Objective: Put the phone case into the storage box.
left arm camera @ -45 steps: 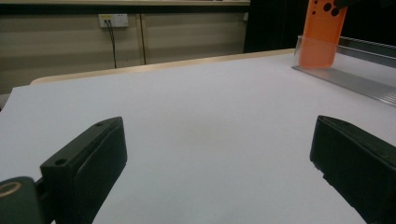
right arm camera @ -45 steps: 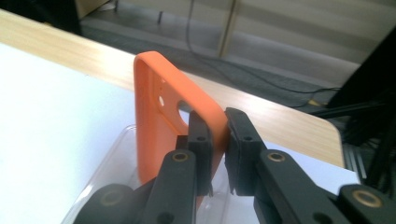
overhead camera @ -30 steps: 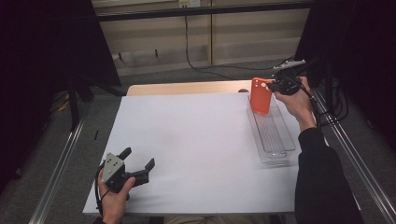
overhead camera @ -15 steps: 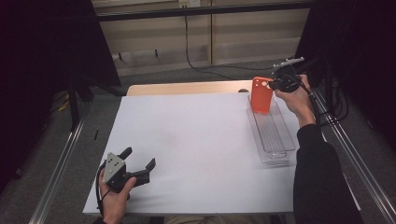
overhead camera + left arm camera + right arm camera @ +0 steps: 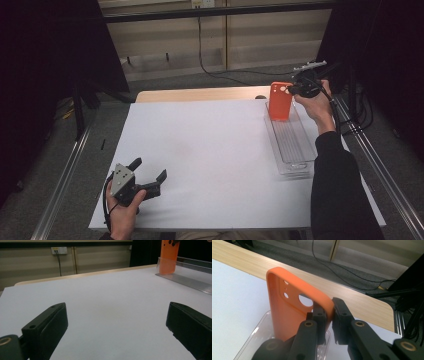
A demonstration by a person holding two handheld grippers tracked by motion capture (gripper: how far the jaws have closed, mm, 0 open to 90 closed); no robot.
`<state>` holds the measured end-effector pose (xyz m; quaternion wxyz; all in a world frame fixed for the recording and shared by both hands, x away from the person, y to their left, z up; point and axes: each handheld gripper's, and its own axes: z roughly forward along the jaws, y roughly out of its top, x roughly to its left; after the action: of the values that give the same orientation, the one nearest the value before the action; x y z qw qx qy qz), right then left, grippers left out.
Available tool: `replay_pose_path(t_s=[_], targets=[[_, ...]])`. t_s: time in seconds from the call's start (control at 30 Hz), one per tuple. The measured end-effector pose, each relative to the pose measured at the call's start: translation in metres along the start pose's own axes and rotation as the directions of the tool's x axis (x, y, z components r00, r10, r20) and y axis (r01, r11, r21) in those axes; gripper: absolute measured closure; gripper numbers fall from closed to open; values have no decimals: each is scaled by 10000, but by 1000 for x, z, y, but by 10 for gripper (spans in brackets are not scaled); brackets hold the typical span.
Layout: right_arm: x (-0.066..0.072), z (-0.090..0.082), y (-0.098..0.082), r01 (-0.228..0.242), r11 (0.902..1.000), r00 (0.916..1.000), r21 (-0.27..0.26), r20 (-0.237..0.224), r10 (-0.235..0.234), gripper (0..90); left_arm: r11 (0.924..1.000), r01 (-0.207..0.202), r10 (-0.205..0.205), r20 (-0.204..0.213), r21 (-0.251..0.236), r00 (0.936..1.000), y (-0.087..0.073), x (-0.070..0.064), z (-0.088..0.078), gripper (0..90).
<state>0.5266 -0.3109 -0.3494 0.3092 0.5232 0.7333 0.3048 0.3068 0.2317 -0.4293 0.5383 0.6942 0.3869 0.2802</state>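
A: What's in hand right now?

B: The right gripper (image 5: pixel 296 89) has its jaws clamped on the upper edge of an orange phone case (image 5: pixel 280 100), near the camera cut-outs. In the right gripper view the pads pinch the case's rim (image 5: pixel 325 305) from both sides.

A: And where is the case?

B: Upright at the far end of the clear tray (image 5: pixel 295 159), which lies along the right side of the white surface (image 5: pixel 210 145). Its lower end sits inside the tray walls; whether it touches the tray floor, I cannot tell.

A: Anything different from a second ago?

B: Very little. The case stands in the same spot at the tray's far end, and the grip looks just as tight. The hand has barely shifted.

A: So what does that mean for the job?

B: I'd judge this as a pause between lowering and letting go, or just before a lift. The case isn't free of the jaws yet.

A: The other hand?

B: The left gripper (image 5: pixel 148 183) rests at the near left corner of the surface, jaws spread wide with nothing between them, in the same place as before.
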Motion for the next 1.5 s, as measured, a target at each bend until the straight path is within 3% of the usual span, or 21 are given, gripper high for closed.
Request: replay_pose_path(t_s=[0.63,0.77,1.5], targets=[[0,9,3,-198,9996,9998,-203,6,198,809,10000,-72,72,-8,20,10000,0,0,0,39],[0,11,3,-62,9999,9999,-136,144,64,799,10000,48,-48,30,10,10000,0,0,0,39],[-7,15,-1,-777,9963,9969,-363,-120,773,777,10000,46,-46,-24,-14,10000,0,1,-1,39]])
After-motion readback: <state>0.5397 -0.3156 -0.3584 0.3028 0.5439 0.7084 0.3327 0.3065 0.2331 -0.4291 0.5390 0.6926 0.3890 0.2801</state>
